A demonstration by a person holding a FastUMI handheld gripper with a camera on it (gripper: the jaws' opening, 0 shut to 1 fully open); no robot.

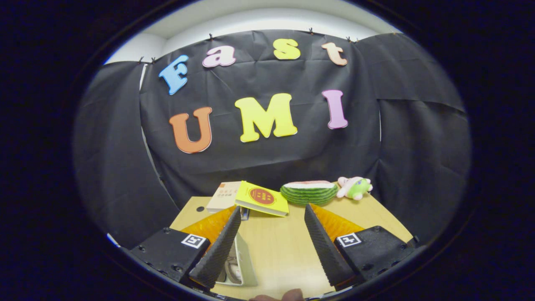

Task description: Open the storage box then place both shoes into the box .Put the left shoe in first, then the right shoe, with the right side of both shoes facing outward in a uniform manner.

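The gripper (272,211) is wide open and holds nothing, raised above the wooden table (276,246). The storage box (240,263), seemingly with a shoe inside, lies low beside the left finger. I judge it should descend and aim there first. Two books (250,197), a watermelon toy (308,192) and a plush toy (354,187) stand beyond, not in the way.

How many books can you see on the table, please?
2: a yellow book just beyond the open tongs, and a white book partly beneath its left edge. Others may be hidden.
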